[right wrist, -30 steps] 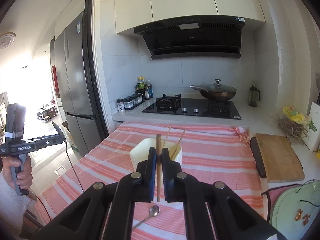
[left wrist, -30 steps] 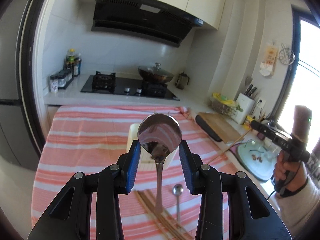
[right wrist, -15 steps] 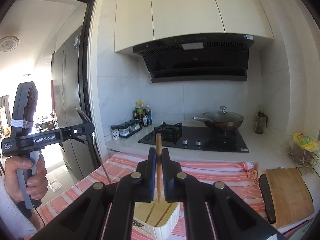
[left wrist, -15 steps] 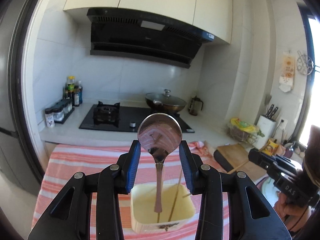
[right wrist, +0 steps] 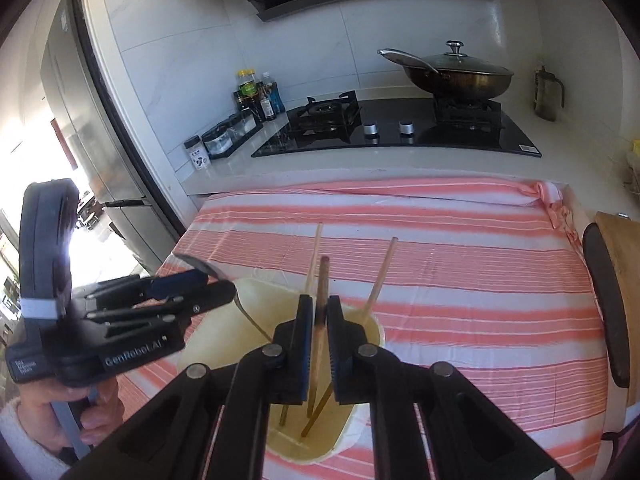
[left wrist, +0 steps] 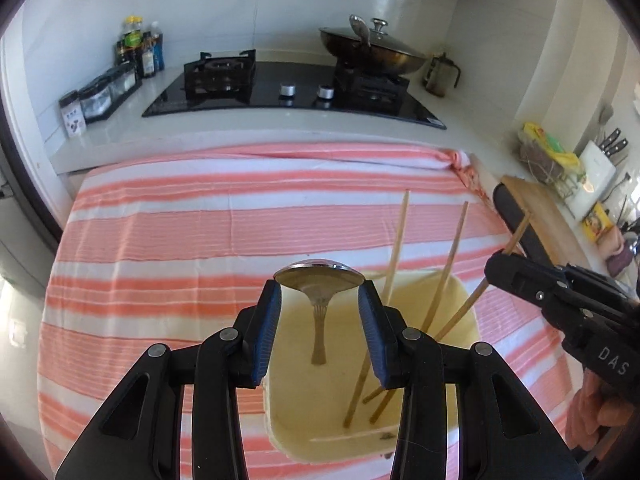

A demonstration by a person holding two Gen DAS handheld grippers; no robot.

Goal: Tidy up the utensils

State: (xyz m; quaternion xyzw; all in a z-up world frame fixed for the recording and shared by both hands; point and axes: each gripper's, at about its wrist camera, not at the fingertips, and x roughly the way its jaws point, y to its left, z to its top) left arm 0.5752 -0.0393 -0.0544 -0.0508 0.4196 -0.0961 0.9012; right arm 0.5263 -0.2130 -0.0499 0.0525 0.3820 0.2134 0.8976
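My left gripper [left wrist: 319,304] is shut on the bowl of a metal spoon [left wrist: 319,280], whose handle hangs into a cream utensil holder [left wrist: 468,320]. Two chopsticks [left wrist: 398,240] lean inside the holder. Over the holder's right side, my right gripper [right wrist: 319,308] has a brown chopstick [right wrist: 323,280] between its jaws. The jaws are opening, and a thin gap shows beside the stick, whose lower end reaches into the holder [right wrist: 372,328]. The right wrist view shows the left gripper [right wrist: 188,280] with the spoon [right wrist: 208,268] at the left. The right gripper [left wrist: 496,270] enters the left wrist view from the right.
The holder stands on a pink-and-white striped cloth [left wrist: 200,232]. Behind it is a counter with a black gas hob [left wrist: 292,88], a lidded wok [left wrist: 372,52] and spice jars [left wrist: 104,92]. A wooden cutting board [left wrist: 536,216] lies to the right, and a fridge [right wrist: 76,128] stands at the left.
Both grippers came forward and down over the holder. The spoon handle and the chopstick now reach into it. The right jaws have parted slightly.
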